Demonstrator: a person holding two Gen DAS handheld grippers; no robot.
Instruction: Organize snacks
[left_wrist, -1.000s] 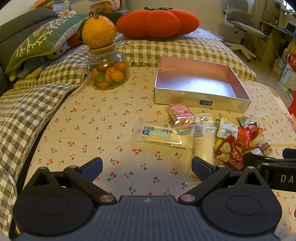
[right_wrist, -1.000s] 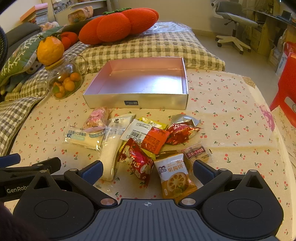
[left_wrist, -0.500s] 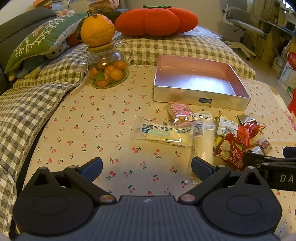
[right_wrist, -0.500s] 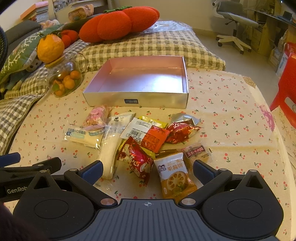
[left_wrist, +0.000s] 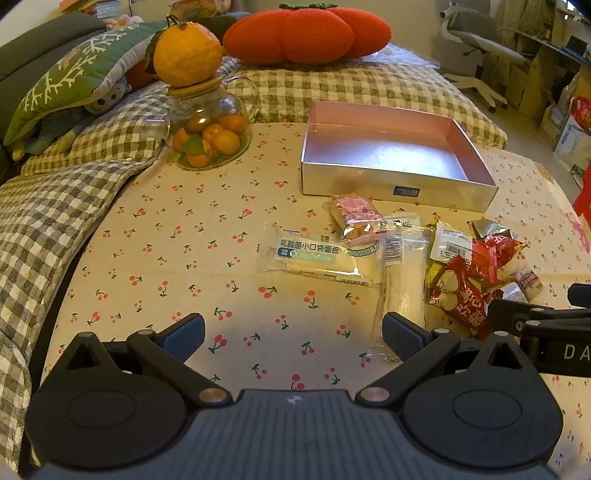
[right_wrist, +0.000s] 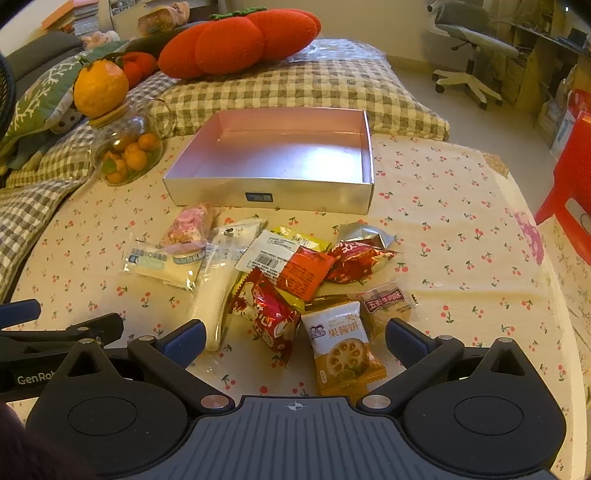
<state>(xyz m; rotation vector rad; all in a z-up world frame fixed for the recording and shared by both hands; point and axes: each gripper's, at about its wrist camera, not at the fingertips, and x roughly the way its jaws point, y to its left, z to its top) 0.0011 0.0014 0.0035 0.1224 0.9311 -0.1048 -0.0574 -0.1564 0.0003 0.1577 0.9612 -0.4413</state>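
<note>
Snack packets heaped loosely on the cherry-print tablecloth (right_wrist: 461, 206), just in front of the shallow silver box (right_wrist: 273, 192), none yet inside it. Nearest the right gripper (right_wrist: 295, 341): an orange lotus-root biscuit packet (right_wrist: 341, 349), lying between the spread fingers, with a red foil packet (right_wrist: 271, 319) just to its left and a small clear beef-flavour packet (right_wrist: 386, 301) behind. Further back, a red-and-white packet with a barcode (right_wrist: 288, 264), another red foil packet (right_wrist: 356, 258), a yellow one (right_wrist: 301, 238) mostly buried, and a silver pouch (right_wrist: 364, 232). On the left edge of the heap: a long white bread stick in clear wrap (left_wrist: 404, 280), a flat bread packet with blue print (left_wrist: 317, 256), and a pink-topped packet (left_wrist: 354, 218) closest to the box.

Both grippers released, jaws wide, nothing held. Left gripper (left_wrist: 293, 330) low over bare cloth, its right finger beside the end of the bread stick; likely poised for the left-hand packets, leaving the right-hand cluster to the other tool.

Box set open-side up and directly behind the pile, presumably as the destination, a short carry from every packet. Overlapping wrappers probably slippery and prone to drag neighbours along.

Beyond: a glass teapot of small oranges (left_wrist: 207, 136) capped by a large citrus (left_wrist: 186, 53), checked bedding (left_wrist: 55, 214), a red pumpkin-shaped cushion (left_wrist: 306, 31).
</note>
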